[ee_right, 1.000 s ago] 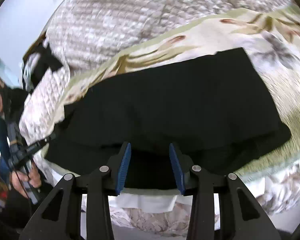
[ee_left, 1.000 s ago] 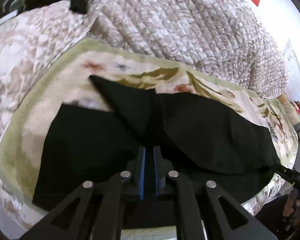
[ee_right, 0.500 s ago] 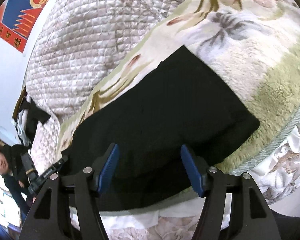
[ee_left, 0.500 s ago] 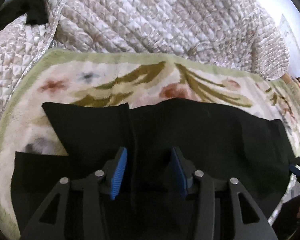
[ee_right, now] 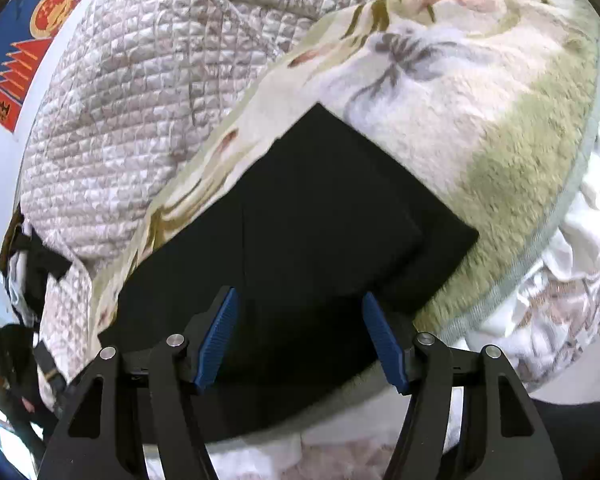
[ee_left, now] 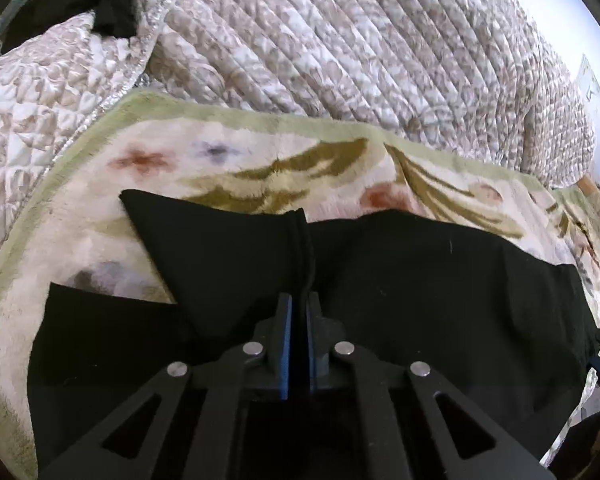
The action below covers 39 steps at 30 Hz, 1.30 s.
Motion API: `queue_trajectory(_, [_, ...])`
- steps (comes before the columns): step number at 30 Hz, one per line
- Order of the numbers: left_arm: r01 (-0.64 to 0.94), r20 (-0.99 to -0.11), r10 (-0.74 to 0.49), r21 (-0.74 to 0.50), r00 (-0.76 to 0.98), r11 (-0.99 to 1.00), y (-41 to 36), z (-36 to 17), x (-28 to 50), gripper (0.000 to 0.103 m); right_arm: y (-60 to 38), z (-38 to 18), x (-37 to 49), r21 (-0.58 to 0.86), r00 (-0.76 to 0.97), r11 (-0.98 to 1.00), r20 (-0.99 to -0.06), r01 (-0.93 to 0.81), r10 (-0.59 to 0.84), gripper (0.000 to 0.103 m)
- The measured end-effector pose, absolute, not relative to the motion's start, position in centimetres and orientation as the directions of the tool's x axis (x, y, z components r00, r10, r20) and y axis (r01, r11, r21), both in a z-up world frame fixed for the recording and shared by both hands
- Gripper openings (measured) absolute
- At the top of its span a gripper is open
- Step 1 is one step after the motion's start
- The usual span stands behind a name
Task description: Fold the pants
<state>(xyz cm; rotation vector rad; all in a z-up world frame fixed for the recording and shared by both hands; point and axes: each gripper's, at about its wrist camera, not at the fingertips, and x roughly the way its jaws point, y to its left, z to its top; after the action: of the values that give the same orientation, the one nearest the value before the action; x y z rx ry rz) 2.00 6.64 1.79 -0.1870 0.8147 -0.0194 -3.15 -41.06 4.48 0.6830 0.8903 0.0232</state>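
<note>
The left gripper (ee_left: 299, 312) is pinched nearly closed (apparently on cloth) — the right gripper (ee_right: 300, 316) hangs wide apart.

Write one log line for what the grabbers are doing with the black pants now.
left gripper: jaws shut on black pants fold | right gripper: jaws open, over pants | surface: floral blanket

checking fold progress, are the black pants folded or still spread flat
Partly folded: the pants lie in overlapping layers on the floral blanket, and the left gripper pinches a bunched ridge.
</note>
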Motion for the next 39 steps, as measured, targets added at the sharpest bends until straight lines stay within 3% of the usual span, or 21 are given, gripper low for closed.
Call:
queue_trajectory(6, [-0.090, -0.755, -0.107, -0.215, 0.647, 0.973, 7.3, 1.3, 3.4, 0.009, -41.0, 4.5, -2.2, 0.565, 0.660, 0.776, -0.700, 0.279, 0.273, 0.064])
queue_trajectory(8, [-0.105, -0.777, -0.085, -0.191, 0.623, 0.976, 7.0, 1.1, 4.2, 0.011, -40.9, 4.5, -1.9, 0.546, 0.654, 0.788, -0.712, 0.284, 0.258, 0.057])
queue_trajectory(11, [-0.126, -0.792, -0.050, -0.159, 0.608, 0.979, 6.9, 0.9, 5.1, 0.012, -41.1, 4.3, -1.4, 0.514, 0.641, 0.799, -0.734, 0.311, 0.222, 0.042])
queue_trajectory(13, [-0.144, -0.791, -0.019, -0.135, 0.612, 0.980, 7.0, 0.8, 5.2, 0.007, -41.5, 4.2, -1.2, 0.497, 0.641, 0.804, -0.741, 0.326, 0.197, 0.015])
queue_trajectory(23, [-0.283, -0.612, 0.061, -0.273, 0.789, 0.919, 12.1, 6.9, -5.1, 0.004, -42.3, 8.0, -2.4, 0.567, 0.711, 0.784, -0.659, 0.255, 0.245, 0.009])
queue_trajectory(31, [-0.397, -0.723, 0.029, -0.346, 0.691, 0.850, 14.3, 1.4, -10.0, 0.004, -44.1, 6.0, -2.8, 0.569, 0.650, 0.753, -0.716, 0.331, 0.255, 0.009])
queue_trajectory(36, [-0.382, -0.685, 0.044, -0.350, 0.727, 0.855, 13.4, 2.5, -11.9, 0.004, -44.1, 7.0, -3.2, 0.577, 0.659, 0.759, -0.701, 0.303, 0.270, 0.009])
queue_trajectory(39, [-0.395, -0.716, 0.051, -0.324, 0.696, 0.860, 12.9, 1.3, -11.9, 0.004, -44.0, 7.0, -2.8, 0.531, 0.637, 0.788, -0.732, 0.311, 0.242, 0.009])
